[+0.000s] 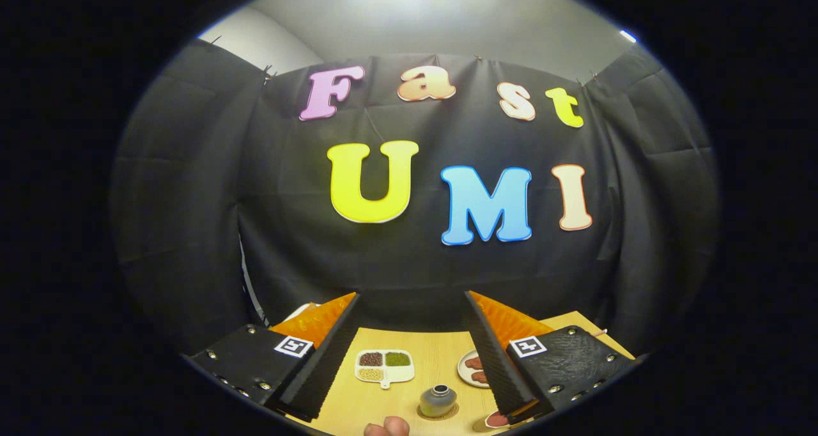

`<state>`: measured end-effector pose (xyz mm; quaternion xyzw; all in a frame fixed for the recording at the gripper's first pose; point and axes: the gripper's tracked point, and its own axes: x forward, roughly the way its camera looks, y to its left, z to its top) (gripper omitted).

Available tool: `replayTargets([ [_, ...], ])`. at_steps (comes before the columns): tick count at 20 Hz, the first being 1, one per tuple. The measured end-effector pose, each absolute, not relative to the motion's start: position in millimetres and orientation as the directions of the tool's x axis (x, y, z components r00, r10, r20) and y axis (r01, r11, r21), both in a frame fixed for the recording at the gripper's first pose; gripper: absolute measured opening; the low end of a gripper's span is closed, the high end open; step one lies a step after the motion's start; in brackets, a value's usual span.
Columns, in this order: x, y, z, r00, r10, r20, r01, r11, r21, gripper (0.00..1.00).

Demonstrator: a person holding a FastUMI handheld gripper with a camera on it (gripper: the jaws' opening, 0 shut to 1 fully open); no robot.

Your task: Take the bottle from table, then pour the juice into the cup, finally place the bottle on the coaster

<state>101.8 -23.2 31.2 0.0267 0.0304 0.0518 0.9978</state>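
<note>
Gripper [412, 298] was held high over the table [441, 350], looking out level at the booth wall. Its two fingers stood wide apart, nothing between them, tips raised against the dark cloth.

Wooden table lay low between and below the fingers. On it, between the fingers: a small dark bottle [438, 400], squat, round-bodied, with a short neck, upright. It sat on a round brownish coaster [438, 415] whose rim showed around the bottle's base. Bottle was well below the fingertips and not touched by either finger.

Beyond the bottle, toward the wall and a little to the left: a white divided dish [385, 365] with three compartments, one dark brown, one green, one pale tan, contents grainy. To the right, partly hidden behind the right finger: a white plate [471, 367] with reddish-brown pieces on it. Another reddish item [497, 419] showed low by the right finger's base, too cut off to tell what it was.

Fingertips of a person's hand [387, 429] showed nearest the camera, just short of the bottle. No cup could be made out.
</note>
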Motion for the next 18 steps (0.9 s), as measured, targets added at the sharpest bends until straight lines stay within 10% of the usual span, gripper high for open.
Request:
replayTargets([
  [18, 64, -95, 13, 0.985, 0.166, -0.046, -0.169, 0.982, -0.086, 0.96],
])
